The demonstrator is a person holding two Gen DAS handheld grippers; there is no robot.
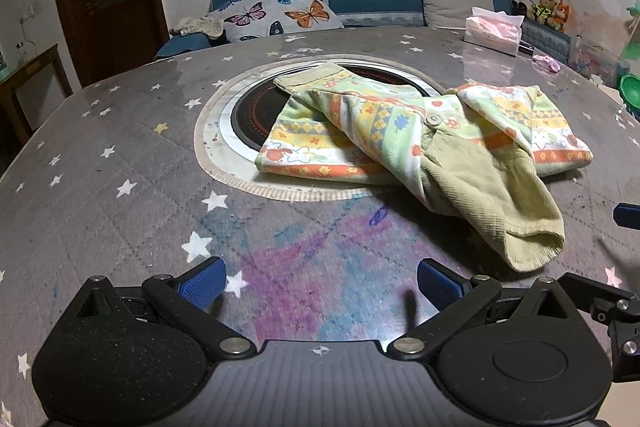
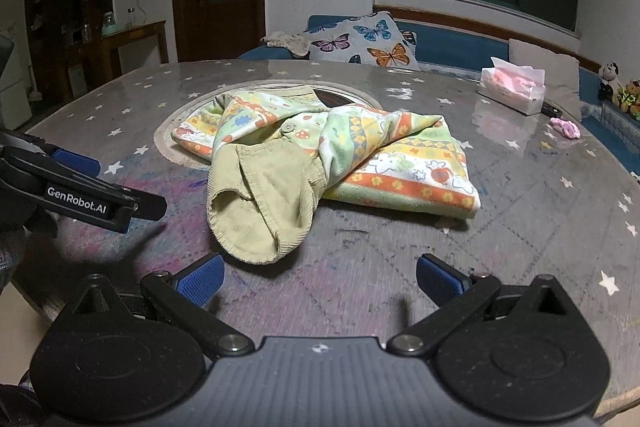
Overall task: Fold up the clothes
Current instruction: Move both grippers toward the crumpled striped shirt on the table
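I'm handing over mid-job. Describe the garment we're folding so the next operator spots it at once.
Start at the round grey star-print table with a circular cooktop inset at its centre. The garment lies crumpled partly over that inset, toward the near edge. It is the only clothing there: pastel cartoon print with orange bands, and a plain olive ribbed cuff pointing at the open grippers.

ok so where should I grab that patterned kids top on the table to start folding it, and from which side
Probably the olive cuff of the patterned top: it sticks out toward the table's near edge, closest to both open grippers and clear of the bunched layers. Come in from the near side, low, right gripper pinching across the cuff's open end.
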